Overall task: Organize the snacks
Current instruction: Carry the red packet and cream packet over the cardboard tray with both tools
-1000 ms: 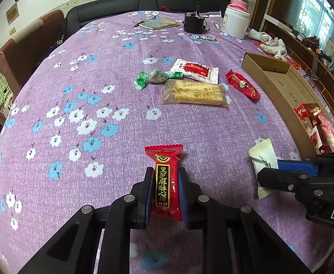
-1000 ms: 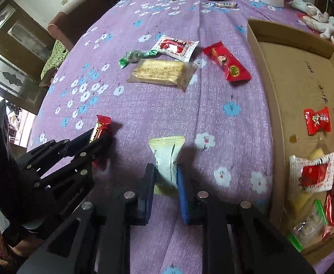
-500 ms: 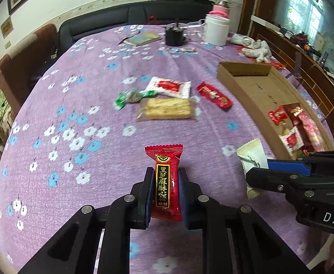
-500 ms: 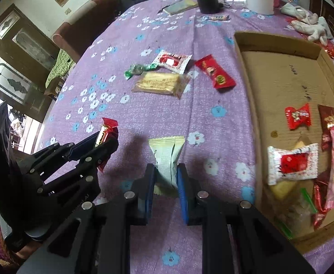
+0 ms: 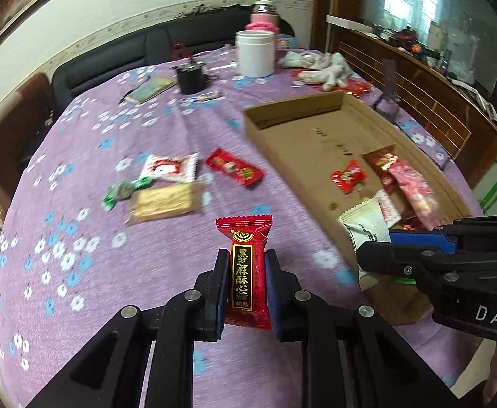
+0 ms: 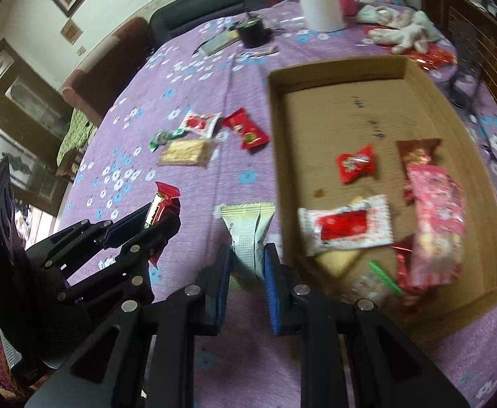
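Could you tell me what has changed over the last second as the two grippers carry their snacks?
Both grippers have lifted and swung toward the cardboard box, which now shows far more fully in both views. The right gripper has brought its pale green packet beside the box's near wall. The left gripper follows with the red candy. Nothing was let go: both stay clamped. The four snacks on the purple tablecloth lie as before.

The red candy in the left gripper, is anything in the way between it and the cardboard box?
Nothing on the table blocks it. The red candy is held above the tablecloth; only the box's low near wall to clear. The right gripper, carrying a white packet, hangs alongside near that wall.
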A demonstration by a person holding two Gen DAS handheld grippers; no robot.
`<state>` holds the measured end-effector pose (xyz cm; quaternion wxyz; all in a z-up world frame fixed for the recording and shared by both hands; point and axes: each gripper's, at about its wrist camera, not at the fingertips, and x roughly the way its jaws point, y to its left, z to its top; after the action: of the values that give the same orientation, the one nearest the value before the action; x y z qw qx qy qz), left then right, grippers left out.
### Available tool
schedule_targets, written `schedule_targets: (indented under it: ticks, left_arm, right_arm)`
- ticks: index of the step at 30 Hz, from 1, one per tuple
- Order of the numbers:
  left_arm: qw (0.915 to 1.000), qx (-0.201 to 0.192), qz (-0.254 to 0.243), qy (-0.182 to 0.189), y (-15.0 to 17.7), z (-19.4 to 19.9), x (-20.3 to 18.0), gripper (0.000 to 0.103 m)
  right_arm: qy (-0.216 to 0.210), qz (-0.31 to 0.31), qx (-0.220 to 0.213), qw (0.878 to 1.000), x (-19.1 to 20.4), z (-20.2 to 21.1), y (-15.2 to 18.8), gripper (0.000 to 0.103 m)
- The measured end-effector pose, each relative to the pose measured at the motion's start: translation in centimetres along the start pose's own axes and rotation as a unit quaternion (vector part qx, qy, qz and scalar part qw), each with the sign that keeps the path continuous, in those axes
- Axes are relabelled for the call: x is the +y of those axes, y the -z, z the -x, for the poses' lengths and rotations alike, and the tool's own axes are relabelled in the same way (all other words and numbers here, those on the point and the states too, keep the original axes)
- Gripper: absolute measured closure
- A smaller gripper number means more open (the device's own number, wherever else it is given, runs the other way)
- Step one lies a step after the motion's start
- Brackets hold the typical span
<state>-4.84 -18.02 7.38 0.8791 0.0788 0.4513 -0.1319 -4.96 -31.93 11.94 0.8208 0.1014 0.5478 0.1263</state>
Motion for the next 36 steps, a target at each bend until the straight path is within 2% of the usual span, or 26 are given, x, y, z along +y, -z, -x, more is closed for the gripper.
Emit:
schedule_targets:
  ticks: [12, 21, 29, 36]
  left_arm:
    - [0.9975, -0.013, -0.057, 0.038, -3.0, -0.6, -6.7, 0.083]
    - [0.9935, 0.003, -0.092, 0.068, -3.1, -2.7, -11.1, 0.084]
    - [0.9914, 0.018, -0.111, 0.067, -2.8, -4.3, -12.7, 0.084]
    - [0.9903, 0.013, -0.126, 0.058, -2.5, -4.7, -13.0, 0.084]
  right_arm:
    - [0.026, -0.054, -0.016, 0.998, -5.9, 2.3, 0.4, 0.084]
    - [0.049, -0.076, -0.014, 0.996, -9.5, 3.0, 0.8, 0.084]
    - [0.062, -0.085, -0.005, 0.994, -11.0, 2.6, 0.9, 0.084]
    - [0.065, -0.085, -0.001, 0.994, -11.2, 2.1, 0.4, 0.084]
